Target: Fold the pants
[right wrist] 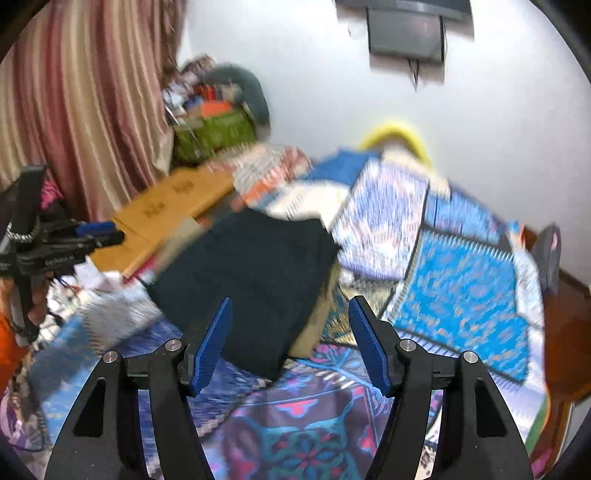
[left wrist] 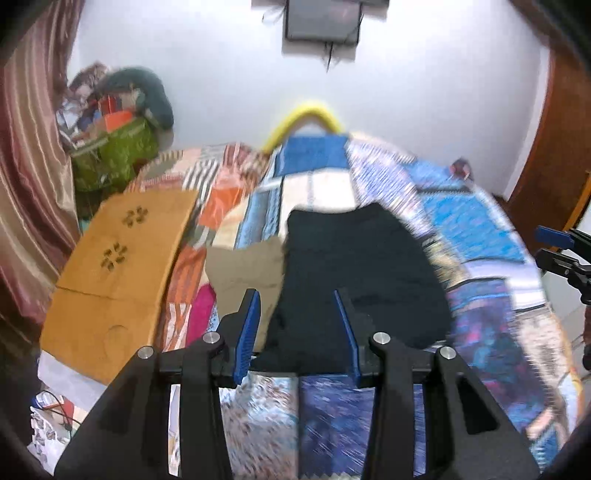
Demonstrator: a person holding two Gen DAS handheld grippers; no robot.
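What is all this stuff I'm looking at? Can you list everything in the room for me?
dark pants: one, navy-black, folded on the bed, centre
tan garment: one, beige, under the pants' left edge
bedspread: one, blue patchwork, covering the bed
cardboard sheet: one, brown, at the bed's left edge
green bag: one, green, far left corner, clutter on top
curtain: one, pink-brown striped, left wall
yellow tube: one, yellow, curved behind the bed
wall screen: one, dark, high on the white wall
left gripper: black with blue pads, open, empty
right gripper: same colours, open, empty
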